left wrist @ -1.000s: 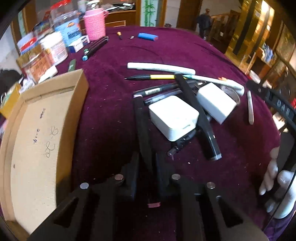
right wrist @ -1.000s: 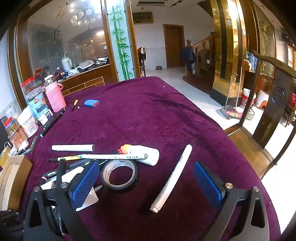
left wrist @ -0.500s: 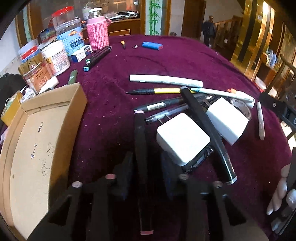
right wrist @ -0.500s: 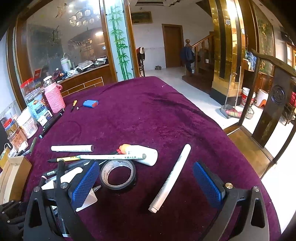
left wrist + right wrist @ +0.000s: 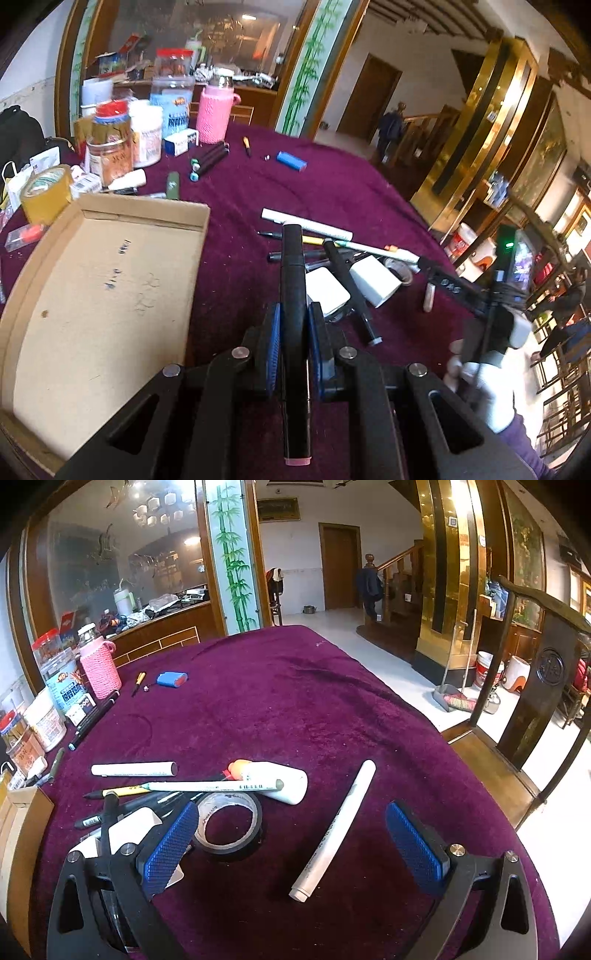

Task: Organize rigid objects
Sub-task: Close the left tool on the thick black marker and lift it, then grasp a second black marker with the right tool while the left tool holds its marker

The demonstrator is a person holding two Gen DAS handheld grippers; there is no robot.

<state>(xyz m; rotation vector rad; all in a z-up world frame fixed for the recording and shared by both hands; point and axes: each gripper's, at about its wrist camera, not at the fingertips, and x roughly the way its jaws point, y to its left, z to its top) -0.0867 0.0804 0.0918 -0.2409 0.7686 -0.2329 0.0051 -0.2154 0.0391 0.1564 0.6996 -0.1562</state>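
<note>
Black marker with a pink end cap sits clamped in our left hand-held gripper, lifted above the purple counter, just right of the cardboard box. Our right hand-held gripper hangs spread apart, near the tape roll and a white pen.

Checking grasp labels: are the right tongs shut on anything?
No, the right tongs stand wide open over the white pen, touching nothing.
</note>
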